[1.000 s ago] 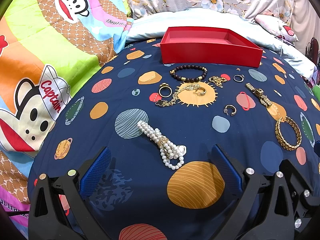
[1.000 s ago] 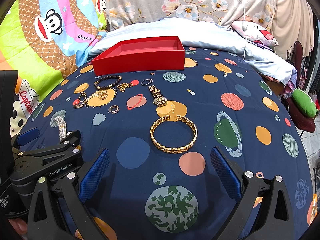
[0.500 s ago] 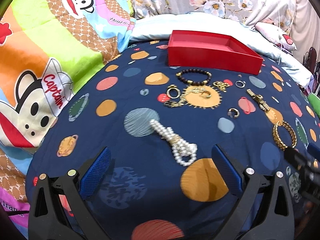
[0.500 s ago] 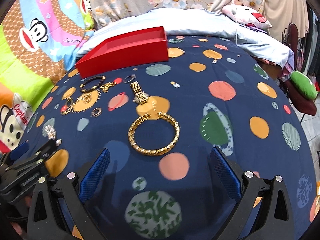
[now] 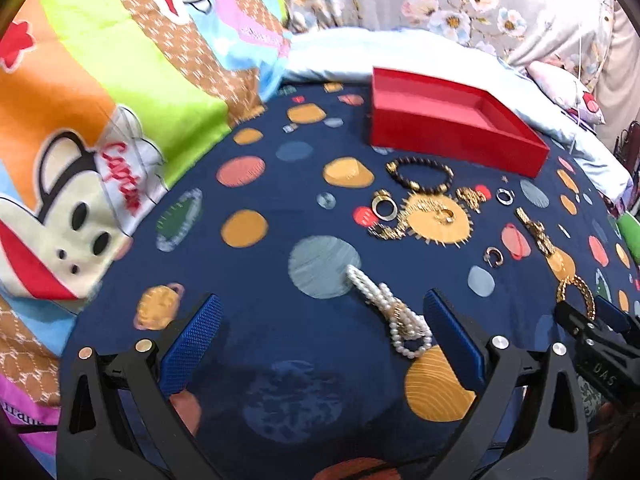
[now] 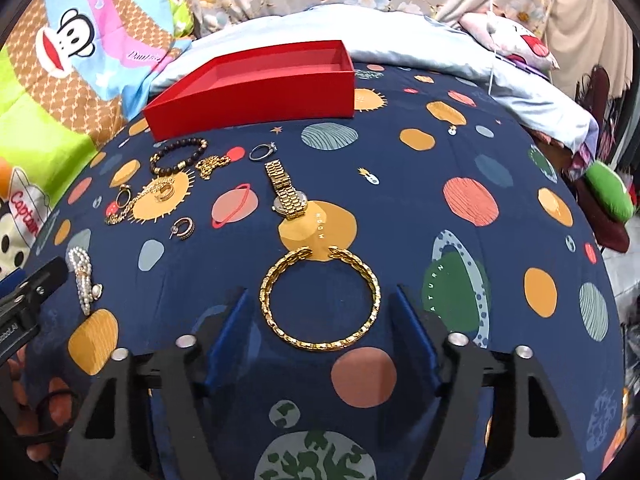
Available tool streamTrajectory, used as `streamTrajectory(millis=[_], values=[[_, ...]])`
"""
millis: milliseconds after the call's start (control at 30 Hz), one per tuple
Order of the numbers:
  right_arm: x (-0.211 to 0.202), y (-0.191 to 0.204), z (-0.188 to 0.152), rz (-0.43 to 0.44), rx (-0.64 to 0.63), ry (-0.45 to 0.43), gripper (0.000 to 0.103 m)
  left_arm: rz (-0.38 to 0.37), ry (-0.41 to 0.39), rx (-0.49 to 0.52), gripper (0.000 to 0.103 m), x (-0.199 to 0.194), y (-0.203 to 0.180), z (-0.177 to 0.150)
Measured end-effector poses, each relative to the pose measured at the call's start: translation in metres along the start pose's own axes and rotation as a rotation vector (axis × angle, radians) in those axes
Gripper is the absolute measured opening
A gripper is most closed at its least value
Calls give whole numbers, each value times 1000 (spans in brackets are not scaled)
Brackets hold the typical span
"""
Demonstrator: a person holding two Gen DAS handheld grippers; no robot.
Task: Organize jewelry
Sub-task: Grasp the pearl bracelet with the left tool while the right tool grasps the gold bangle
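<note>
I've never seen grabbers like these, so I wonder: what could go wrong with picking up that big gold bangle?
The right gripper has just been closing around the gold bangle, not yet pressing it; thin and flat on the soft bedspread, it may slip out or snag fabric. The red box lies beyond the gold watch, which a low carry could knock.

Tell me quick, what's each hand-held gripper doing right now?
Left hand-held gripper: open, holding nothing; pearl bracelet lies untouched between its fingers.
Right hand-held gripper: open, jaws just been closing around the gold bangle, not gripping yet.
</note>
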State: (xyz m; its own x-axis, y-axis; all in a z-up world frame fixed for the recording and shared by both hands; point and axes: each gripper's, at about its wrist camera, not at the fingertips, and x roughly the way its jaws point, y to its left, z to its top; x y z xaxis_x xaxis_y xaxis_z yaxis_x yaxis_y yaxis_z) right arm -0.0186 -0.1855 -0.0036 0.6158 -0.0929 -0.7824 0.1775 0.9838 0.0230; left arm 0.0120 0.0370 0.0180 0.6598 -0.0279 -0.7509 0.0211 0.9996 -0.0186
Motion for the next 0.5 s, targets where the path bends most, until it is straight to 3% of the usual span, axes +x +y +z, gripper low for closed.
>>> streamTrajectory(millis=[33, 200, 300, 400, 500], values=[[0, 1, 0, -4, -5, -1, 59, -3, 11, 4, 98, 3, -2, 0], [0, 0, 1, 7, -5, -3, 58, 2, 45, 30, 97, 15, -17, -1], [-1, -3, 0, 23, 4, -7, 58, -22, 91, 20, 81, 24, -20, -3], [-3, -6, -1, 36, 15, -8, 58, -20, 84, 26, 73, 23, -23, -5], [-5, -8, -2, 43, 23, -7, 58, -36, 75, 20, 51, 20, -22, -5]])
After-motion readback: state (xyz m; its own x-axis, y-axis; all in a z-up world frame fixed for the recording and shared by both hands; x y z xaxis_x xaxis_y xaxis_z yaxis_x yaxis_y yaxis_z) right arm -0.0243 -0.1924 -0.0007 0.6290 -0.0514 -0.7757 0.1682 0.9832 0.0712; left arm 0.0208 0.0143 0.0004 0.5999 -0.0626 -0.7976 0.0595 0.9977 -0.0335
